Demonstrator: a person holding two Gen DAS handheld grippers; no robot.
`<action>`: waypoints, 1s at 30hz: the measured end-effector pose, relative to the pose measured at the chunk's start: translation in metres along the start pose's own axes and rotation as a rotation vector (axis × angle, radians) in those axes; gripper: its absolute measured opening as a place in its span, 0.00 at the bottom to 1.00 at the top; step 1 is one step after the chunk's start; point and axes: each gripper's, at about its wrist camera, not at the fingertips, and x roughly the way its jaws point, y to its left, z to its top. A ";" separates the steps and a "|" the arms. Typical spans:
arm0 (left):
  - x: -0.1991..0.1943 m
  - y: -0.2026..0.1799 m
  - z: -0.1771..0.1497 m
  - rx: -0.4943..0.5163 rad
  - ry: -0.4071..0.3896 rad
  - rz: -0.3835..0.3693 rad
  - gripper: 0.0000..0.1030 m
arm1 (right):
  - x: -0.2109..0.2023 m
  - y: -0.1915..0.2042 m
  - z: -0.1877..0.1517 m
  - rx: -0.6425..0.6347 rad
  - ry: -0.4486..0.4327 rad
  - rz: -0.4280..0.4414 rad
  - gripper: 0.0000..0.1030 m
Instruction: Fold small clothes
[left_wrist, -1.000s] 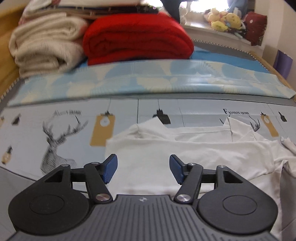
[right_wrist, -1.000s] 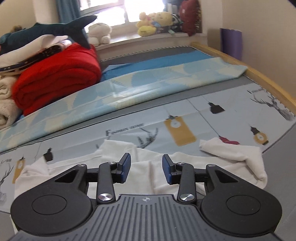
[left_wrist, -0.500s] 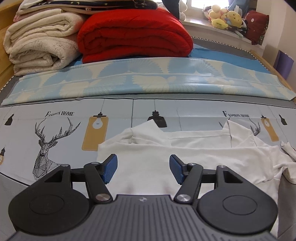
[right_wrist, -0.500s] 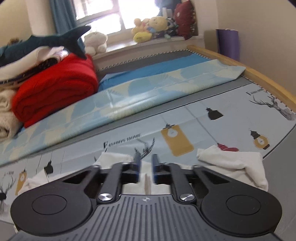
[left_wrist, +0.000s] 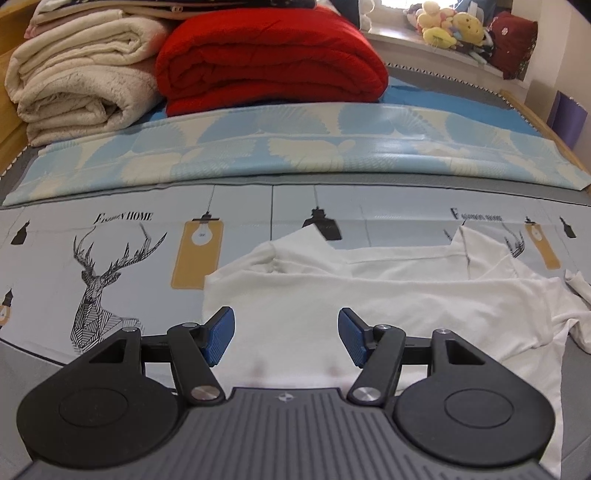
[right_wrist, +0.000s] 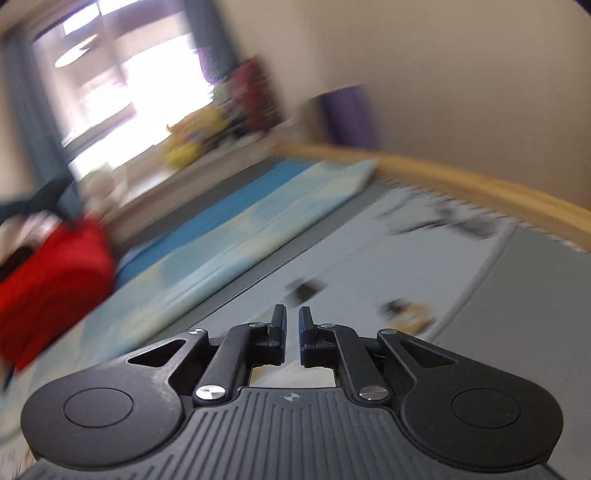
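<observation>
A small white shirt (left_wrist: 369, 302) lies spread on the printed mat (left_wrist: 110, 258), its collar end toward the far side and a sleeve trailing off to the right. My left gripper (left_wrist: 286, 334) is open and empty, hovering over the shirt's near hem. My right gripper (right_wrist: 291, 332) has its jaws nearly together with a thin gap and nothing visible between them. The right wrist view is motion-blurred and tilted, and the shirt does not show in it.
A red folded blanket (left_wrist: 269, 55) and a cream folded blanket (left_wrist: 81, 74) sit at the back. A blue-and-cream patterned sheet (left_wrist: 295, 147) lies across the mat. Stuffed toys (left_wrist: 450, 26) line the windowsill. A wooden edge (right_wrist: 480, 184) runs along the right side.
The right gripper closed its jaws, then swung up and away from the shirt fast, blurring its view. The left gripper stayed open and shifted slightly right over the shirt.
</observation>
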 end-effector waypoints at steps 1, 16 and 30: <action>0.000 0.001 0.000 -0.005 0.002 -0.002 0.66 | 0.007 -0.015 0.002 0.023 0.022 -0.015 0.07; 0.007 -0.013 -0.009 0.060 0.038 -0.001 0.67 | 0.121 0.055 -0.076 -0.539 0.295 -0.023 0.41; 0.006 -0.001 -0.004 0.043 0.042 -0.007 0.67 | 0.144 0.063 -0.099 -0.652 0.367 -0.034 0.18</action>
